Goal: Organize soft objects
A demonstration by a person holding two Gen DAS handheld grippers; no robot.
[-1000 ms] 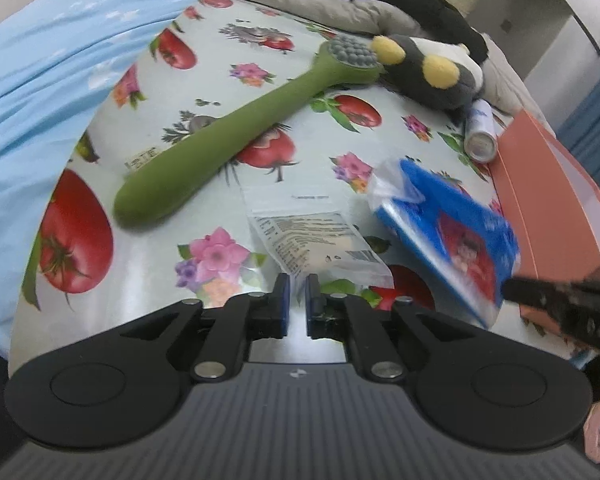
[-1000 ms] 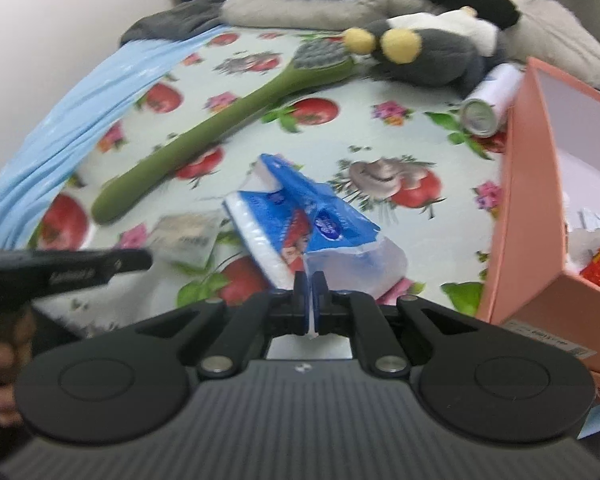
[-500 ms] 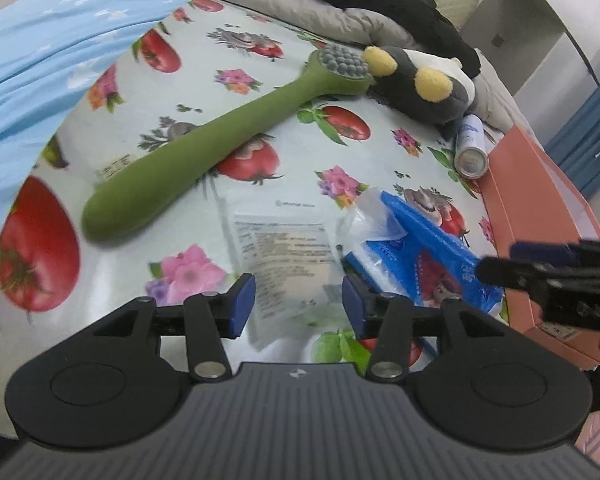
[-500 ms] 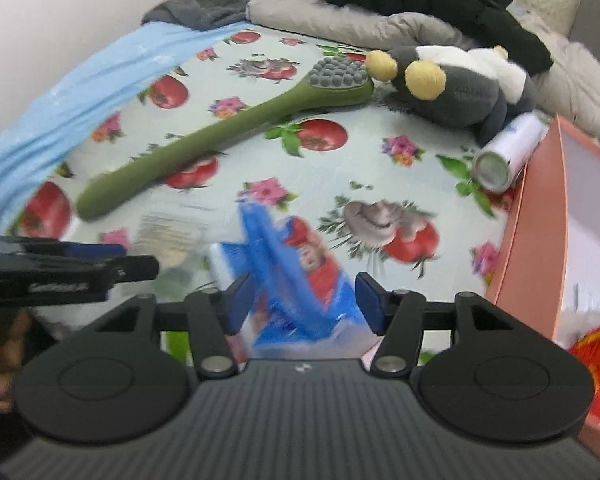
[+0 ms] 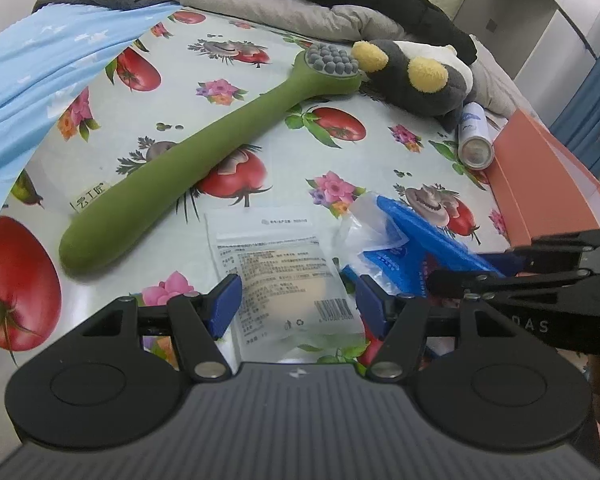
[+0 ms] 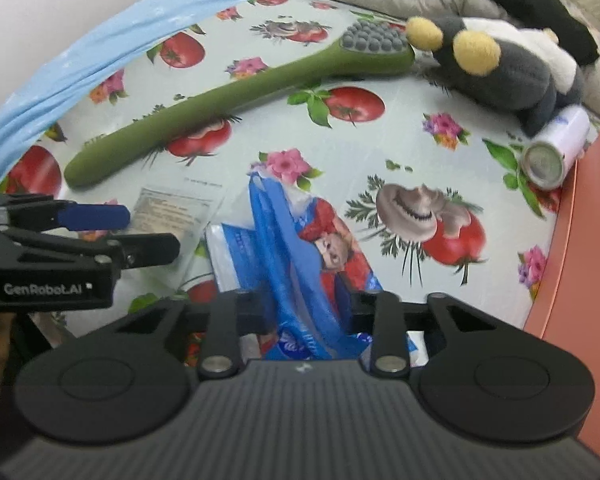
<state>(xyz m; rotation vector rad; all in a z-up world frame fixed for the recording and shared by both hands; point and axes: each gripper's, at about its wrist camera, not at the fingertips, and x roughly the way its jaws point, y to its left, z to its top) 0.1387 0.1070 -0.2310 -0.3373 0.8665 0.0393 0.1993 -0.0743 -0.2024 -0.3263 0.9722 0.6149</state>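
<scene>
Green brush (image 5: 204, 160) on tomato-and-flower patterned cloth (image 5: 340, 128), blue tissue pack (image 6: 300, 240)

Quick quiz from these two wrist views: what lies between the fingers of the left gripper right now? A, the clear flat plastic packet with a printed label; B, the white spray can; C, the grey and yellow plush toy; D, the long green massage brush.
A: in the left wrist view the clear flat plastic packet with a printed label lies on the tablecloth between the spread blue pads of the left gripper, which do not press on it.

Two close wrist views, angled down, sharing tablecloth (image 5: 260, 128)
</scene>
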